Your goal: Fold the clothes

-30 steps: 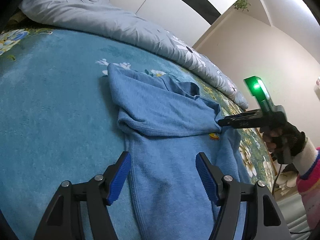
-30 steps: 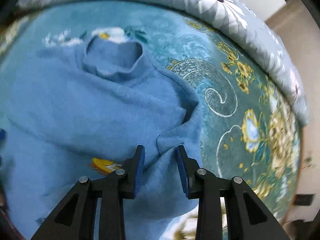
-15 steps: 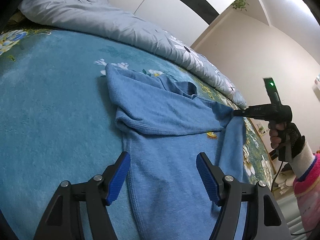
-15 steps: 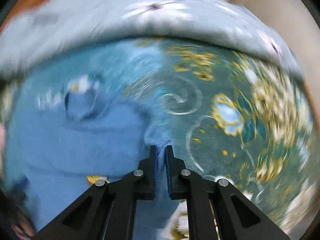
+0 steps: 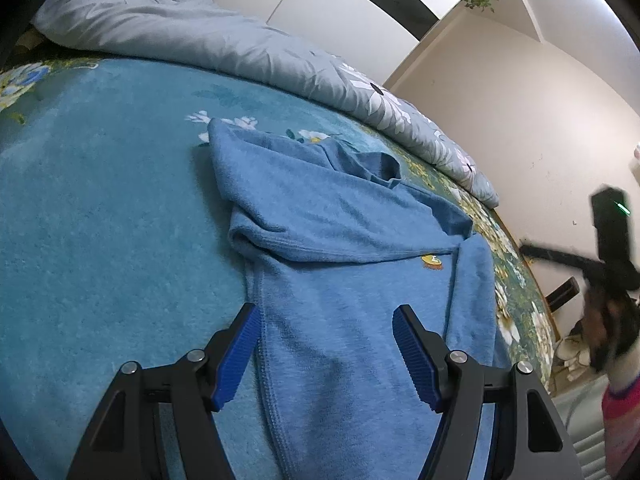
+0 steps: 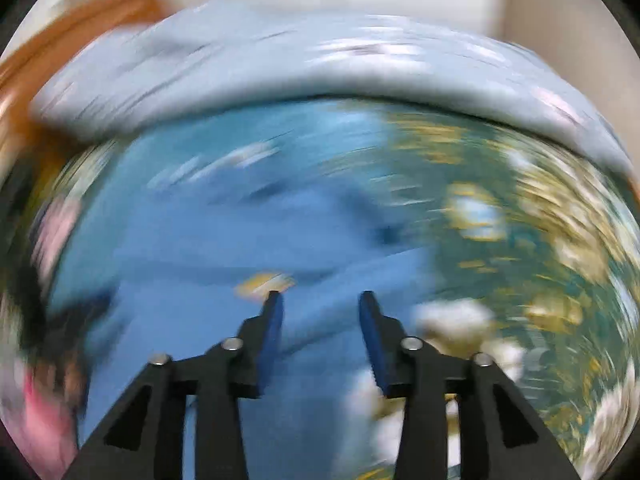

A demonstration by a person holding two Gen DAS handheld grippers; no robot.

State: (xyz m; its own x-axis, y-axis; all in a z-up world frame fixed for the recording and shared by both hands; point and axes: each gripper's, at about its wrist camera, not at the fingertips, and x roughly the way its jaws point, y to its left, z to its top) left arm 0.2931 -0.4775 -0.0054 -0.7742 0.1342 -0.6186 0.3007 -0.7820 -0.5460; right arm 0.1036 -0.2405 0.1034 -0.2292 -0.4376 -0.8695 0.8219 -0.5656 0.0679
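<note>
A blue sweater (image 5: 340, 264) lies on the teal floral bedspread (image 5: 100, 220), its left sleeve folded across the chest and a small yellow patch (image 5: 432, 261) showing. My left gripper (image 5: 326, 332) hovers open over the sweater's lower body, nothing between its fingers. In the blurred right wrist view the right gripper (image 6: 320, 300) has its jaws opening above the sweater (image 6: 208, 248), with no cloth between them. From the left wrist view the right gripper (image 5: 532, 249) appears off the bed's right edge, held by a gloved hand (image 5: 608, 320), clear of the garment.
A rolled grey floral duvet (image 5: 224, 40) runs along the far side of the bed. Beyond it stand white wardrobe doors and a beige wall (image 5: 520, 112). The bed's right edge (image 5: 536, 292) drops to the floor.
The right gripper shut on the sweater's right shoulder, pulled it outward, then let go and drew away right and up. The right sleeve now lies straighter along the body. The left gripper held still.
</note>
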